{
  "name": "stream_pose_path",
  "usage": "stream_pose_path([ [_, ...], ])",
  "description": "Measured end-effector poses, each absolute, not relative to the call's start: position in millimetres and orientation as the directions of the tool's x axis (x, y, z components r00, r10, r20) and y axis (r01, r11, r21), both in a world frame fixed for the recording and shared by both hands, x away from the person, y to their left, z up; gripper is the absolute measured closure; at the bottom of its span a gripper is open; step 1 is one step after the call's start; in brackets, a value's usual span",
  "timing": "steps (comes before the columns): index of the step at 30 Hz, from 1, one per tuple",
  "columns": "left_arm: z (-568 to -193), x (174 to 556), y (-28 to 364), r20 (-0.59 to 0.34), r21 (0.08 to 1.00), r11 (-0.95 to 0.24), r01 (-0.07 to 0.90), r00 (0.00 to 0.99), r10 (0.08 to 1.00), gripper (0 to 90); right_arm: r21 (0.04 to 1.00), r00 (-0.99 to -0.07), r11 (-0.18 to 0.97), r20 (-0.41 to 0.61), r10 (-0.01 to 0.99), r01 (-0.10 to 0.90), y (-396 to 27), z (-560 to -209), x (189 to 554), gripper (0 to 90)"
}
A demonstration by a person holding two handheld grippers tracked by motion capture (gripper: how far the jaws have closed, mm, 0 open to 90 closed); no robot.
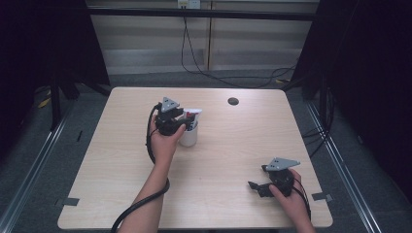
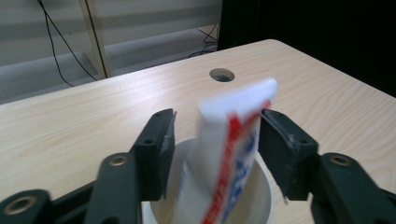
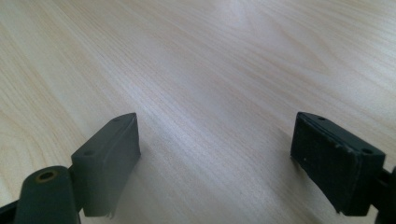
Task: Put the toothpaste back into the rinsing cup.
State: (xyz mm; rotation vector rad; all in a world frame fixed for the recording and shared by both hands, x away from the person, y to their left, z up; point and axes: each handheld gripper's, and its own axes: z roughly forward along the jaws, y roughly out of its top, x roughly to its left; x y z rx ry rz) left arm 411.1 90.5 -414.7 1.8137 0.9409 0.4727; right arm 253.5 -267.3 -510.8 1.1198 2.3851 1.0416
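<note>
A white toothpaste tube with red and blue print stands tilted in a white cup, its flat crimped end up and slightly blurred. My left gripper straddles the tube's upper end with its jaws open. The left jaw stands clear of the tube and the right jaw sits close by its edge. From the high view, the left gripper hovers over the cup and tube at the table's middle left. My right gripper rests low at the near right, open, with bare wood between its jaws.
The light wooden table has a round cable hole at its far middle, also seen beyond the tube as the hole. Black cables trail from both grippers. Dark curtains flank the table, and cables lie on the floor behind it.
</note>
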Motion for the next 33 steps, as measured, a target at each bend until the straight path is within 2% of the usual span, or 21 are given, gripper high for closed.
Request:
stream_pose_path([
  [9,-417,412,93,-0.100,0.884,-0.216,0.415,0.619,0.779,29.8,0.725,-0.648,0.431,0.027,0.761,0.537,-267,-511,254,15.1],
  [14,-417,411,92,-0.082,0.879,-0.239,0.413,0.623,0.778,25.8,0.725,-0.648,0.432,0.026,0.762,0.537,-267,-511,254,15.1],
  [33,-414,405,104,-0.094,0.869,-0.245,0.430,0.630,0.771,22.0,0.725,-0.649,0.432,0.027,0.760,0.536,-267,-511,254,15.1],
])
